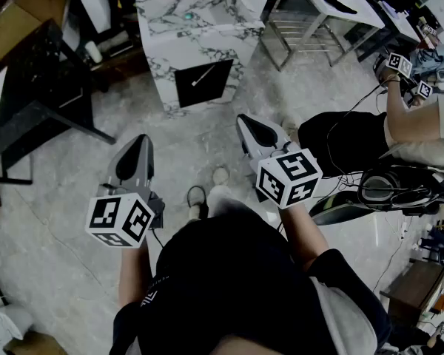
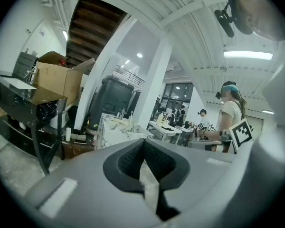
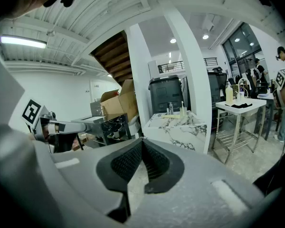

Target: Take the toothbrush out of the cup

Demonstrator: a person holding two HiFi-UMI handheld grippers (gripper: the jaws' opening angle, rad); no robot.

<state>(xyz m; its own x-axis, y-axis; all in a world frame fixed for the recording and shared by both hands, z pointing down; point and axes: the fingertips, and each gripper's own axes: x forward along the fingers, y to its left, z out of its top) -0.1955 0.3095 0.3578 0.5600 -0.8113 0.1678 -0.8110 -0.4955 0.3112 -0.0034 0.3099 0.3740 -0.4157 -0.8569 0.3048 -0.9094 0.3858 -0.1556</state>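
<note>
Holding anything, those two?

– No. The left tongs (image 2: 143, 145) and the right tongs (image 3: 141, 144) are both clenched on nothing, tilted a little below level over the floor.

– And the toothbrush?

– Well apart from both. The cup (image 3: 183, 111) stands on the marble worktop (image 1: 207, 43) across the floor. What looks like the toothbrush (image 3: 182, 104) is upright in it, though it's too small to be sure.

– So what could go wrong from here?

– Arriving with the tongs clenched, mainly. They'd likely bump the handle and tip the cup instead of taking the brush, so they need releasing first. Pinching low near the rim could also lift the light cup along with the brush, so I'd expect the other tongs to steady it.

– Anything nearby to worry about?

– A small bottle (image 3: 171, 108) stands near the cup. A wide or hurried approach could knock it over.
</note>
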